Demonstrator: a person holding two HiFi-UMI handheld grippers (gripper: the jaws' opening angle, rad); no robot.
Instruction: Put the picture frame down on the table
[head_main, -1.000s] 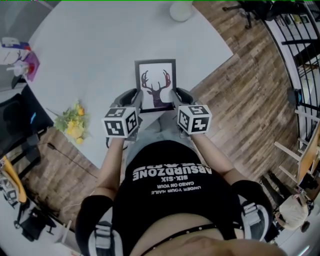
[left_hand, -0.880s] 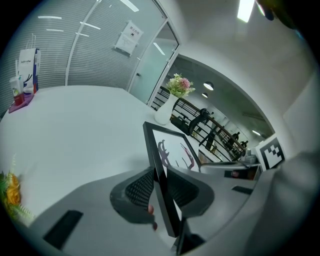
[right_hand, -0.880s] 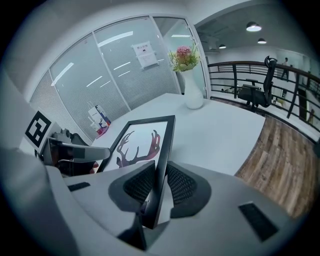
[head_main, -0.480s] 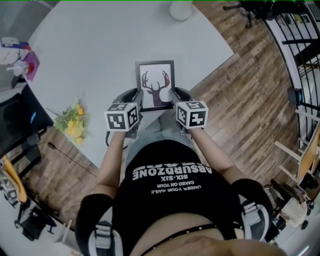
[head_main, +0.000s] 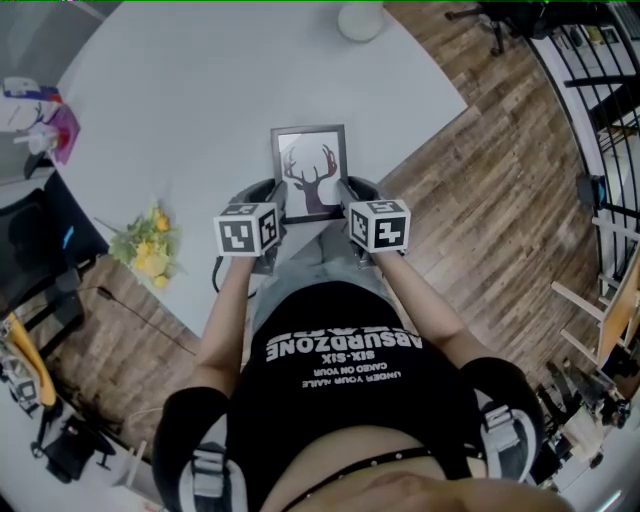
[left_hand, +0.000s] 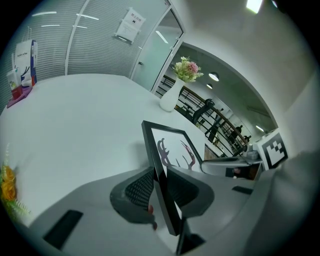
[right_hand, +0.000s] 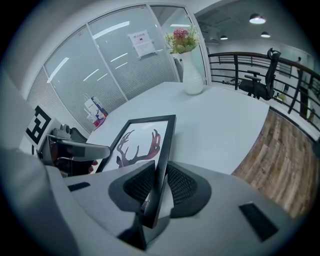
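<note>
The picture frame (head_main: 311, 170) sits in the middle of the head view, face up toward the camera, over the near edge of the round white desk (head_main: 200, 110). Its stag print reads clearly. The left gripper (head_main: 272, 197) has its jaws clenched on the frame's left rail near the lower corner, and the right gripper (head_main: 349, 196) pinches the right rail at the matching spot. In each gripper view the thin black moulding is wedged between the ribbed pads. I can't tell whether the far edge touches the desk or hangs just above it.

It looks like a light, stiff thing – a slim dark border round a flat panel, probably glazed, so I'd treat the front as fragile and the corners as easily chipped. The rails look smooth and could slide in a loose pinch. Gripping both side rails low down, as here, seems right, since it stops the frame twisting. A white vase (head_main: 360, 20) at the top of the frame and yellow flowers (head_main: 148, 250) at mid-left are well apart from it – plenty of bare desk around
</note>
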